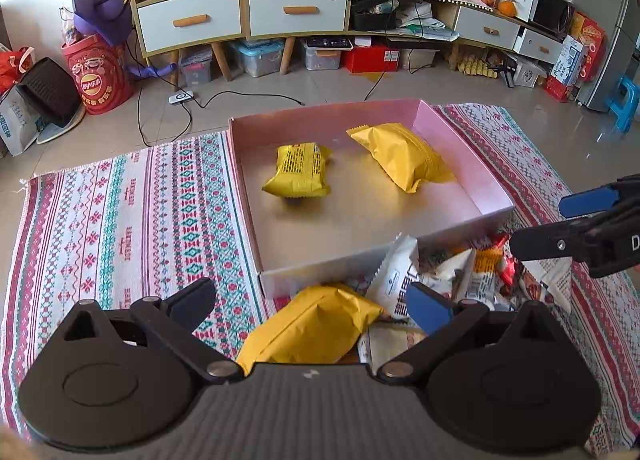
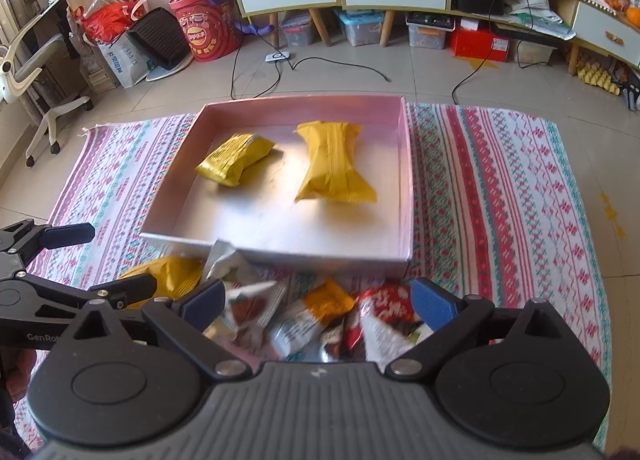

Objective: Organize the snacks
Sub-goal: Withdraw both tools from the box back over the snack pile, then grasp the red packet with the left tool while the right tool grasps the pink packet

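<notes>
A shallow pink box [image 1: 460, 132] [image 2: 404, 164] sits on a patterned mat and holds two yellow snack packets [image 1: 298, 170] [image 1: 400, 156] [image 2: 236, 158] [image 2: 332, 164]. A pile of mixed snack packets [image 1: 452, 276] [image 2: 320, 316] lies on the mat in front of the box. My left gripper [image 1: 312, 300] is open, with a third yellow packet [image 1: 308, 324] [image 2: 176, 274] between its fingers, not clamped. My right gripper [image 2: 316, 304] is open and hovers over the pile; it also shows in the left wrist view [image 1: 560, 224].
The patterned mat [image 1: 120, 196] [image 2: 500, 188] covers the tiled floor. Behind it stand a cabinet with drawers [image 1: 240, 12], storage boxes, loose cables [image 1: 176, 108], a red bucket [image 1: 100, 76] and an office chair [image 2: 36, 72].
</notes>
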Demonstrator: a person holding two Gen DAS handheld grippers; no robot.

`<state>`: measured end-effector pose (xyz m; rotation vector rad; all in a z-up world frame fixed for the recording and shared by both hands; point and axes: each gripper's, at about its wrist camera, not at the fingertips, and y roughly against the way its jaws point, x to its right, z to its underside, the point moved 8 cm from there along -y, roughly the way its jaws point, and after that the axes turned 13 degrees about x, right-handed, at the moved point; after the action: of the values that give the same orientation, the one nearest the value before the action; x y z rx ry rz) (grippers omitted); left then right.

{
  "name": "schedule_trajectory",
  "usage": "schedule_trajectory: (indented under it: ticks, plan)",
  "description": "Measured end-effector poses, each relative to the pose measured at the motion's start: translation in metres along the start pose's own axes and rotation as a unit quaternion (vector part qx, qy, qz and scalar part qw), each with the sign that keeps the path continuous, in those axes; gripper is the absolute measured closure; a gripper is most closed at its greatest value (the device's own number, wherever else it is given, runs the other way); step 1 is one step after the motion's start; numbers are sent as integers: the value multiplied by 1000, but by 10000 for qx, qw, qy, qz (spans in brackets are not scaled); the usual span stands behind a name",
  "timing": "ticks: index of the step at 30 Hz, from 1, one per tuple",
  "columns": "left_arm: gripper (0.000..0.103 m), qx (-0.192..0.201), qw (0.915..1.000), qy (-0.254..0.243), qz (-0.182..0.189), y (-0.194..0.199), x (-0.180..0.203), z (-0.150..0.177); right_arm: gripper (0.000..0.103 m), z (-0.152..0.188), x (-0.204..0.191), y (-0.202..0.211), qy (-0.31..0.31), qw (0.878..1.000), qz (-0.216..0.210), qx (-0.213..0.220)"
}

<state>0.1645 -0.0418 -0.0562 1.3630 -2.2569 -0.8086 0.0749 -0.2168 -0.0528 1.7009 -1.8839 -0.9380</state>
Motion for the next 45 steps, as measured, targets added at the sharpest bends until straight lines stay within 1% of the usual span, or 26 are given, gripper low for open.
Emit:
schedule_trajectory:
  ticks: [2, 7, 11, 15, 19, 22, 29, 31, 35, 37, 40, 45]
  plan:
    - [0, -37, 10000, 52, 53, 7, -1, 9, 3, 7, -4, 3, -52, 10000, -48, -51]
    - [0, -145, 9996, 253, 17, 21, -10, 25, 3, 28, -16, 8, -36, 9997, -74, -243]
    - [0, -205, 9990, 396, 39, 32, -16, 40, 3, 44, -24, 13, 24, 9994, -168, -297]
    - [0, -298, 9990, 327, -7, 41, -21, 55, 3, 59, -28, 15, 127, 9990, -189, -374]
    - [0, -439, 9979, 465, 34, 44, -26, 65, 3, 67, -32, 14, 194, 9984, -257, -473]
    - [0, -534, 9976, 435, 42, 45, -28, 70, 3, 72, -36, 13, 243, 9978, -297, -533]
    - [1, -779, 9956, 455, 238, 45, -25, 86, 3, 81, -42, 9, 341, 9966, -335, -674]
    - [4, -853, 9950, 451, 269, 44, -26, 90, 3, 83, -42, 8, 348, 9965, -311, -687]
    - [19, -1051, 9926, 545, 286, 37, -30, 98, 3, 87, -43, 4, 370, 9962, -276, -733]
    - [20, -1099, 9913, 648, 340, 35, -31, 101, 3, 90, -45, 2, 401, 9959, -255, -776]
    - [25, -1129, 9898, 765, 408, 32, -31, 103, 4, 92, -47, 0, 451, 9954, -247, -802]
    - [33, -1156, 9899, 723, 390, 29, -29, 106, 4, 94, -52, 0, 478, 9957, -265, -751]
